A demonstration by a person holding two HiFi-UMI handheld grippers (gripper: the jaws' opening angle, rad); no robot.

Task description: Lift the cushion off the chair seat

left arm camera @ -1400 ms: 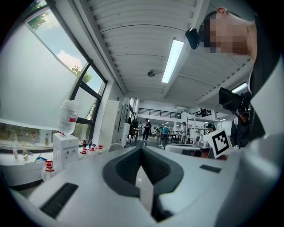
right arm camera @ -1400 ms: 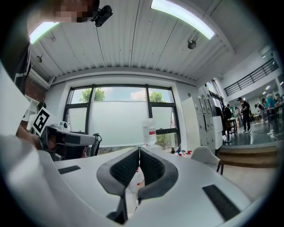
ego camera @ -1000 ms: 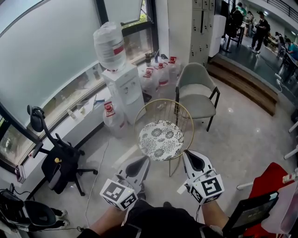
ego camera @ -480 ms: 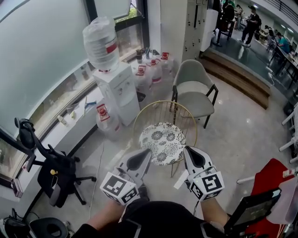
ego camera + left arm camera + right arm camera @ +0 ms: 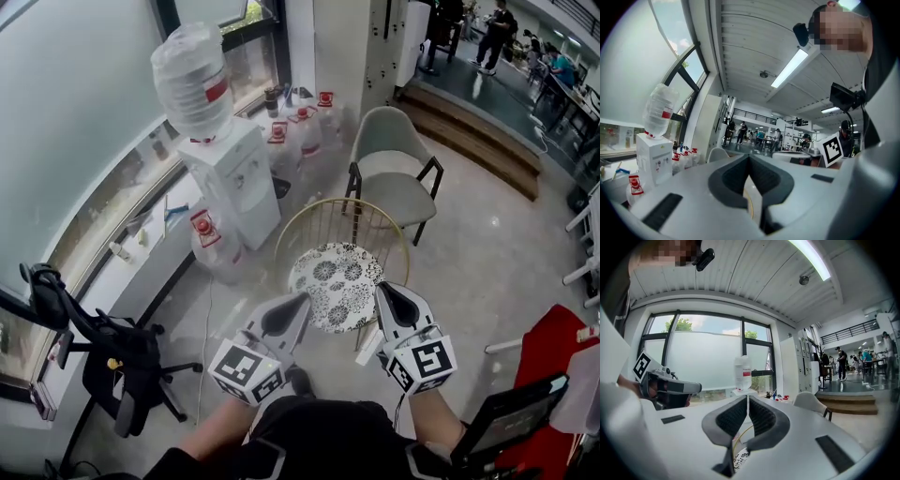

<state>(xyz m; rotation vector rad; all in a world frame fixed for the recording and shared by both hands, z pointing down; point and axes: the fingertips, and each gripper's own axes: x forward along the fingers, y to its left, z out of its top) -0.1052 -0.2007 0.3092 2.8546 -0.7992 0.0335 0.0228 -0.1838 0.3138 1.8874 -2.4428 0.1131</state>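
In the head view a round cushion [image 5: 337, 284] with a black-and-white flower print lies on the seat of a gold wire chair [image 5: 319, 214]. My left gripper [image 5: 300, 300] is held level at the cushion's near left edge. Its jaws are shut with nothing between them, as the left gripper view [image 5: 750, 157] also shows. At the cushion's near right edge my right gripper [image 5: 382, 289] is level and shut too, empty in the right gripper view [image 5: 748, 399]. A sliver of the cushion [image 5: 740, 459] shows below its jaws. Neither gripper holds the cushion.
A white water dispenser [image 5: 234, 173] with a large bottle [image 5: 192, 80] stands left of the chair, with spare bottles [image 5: 302, 131] behind it. A grey armchair [image 5: 394, 178] is just beyond. A black office chair [image 5: 112, 361] is at the left and a red seat [image 5: 553, 352] at the right.
Both grippers have moved forward together toward the gold chair. Their tips now sit at the cushion's near edge. Both have stayed shut.
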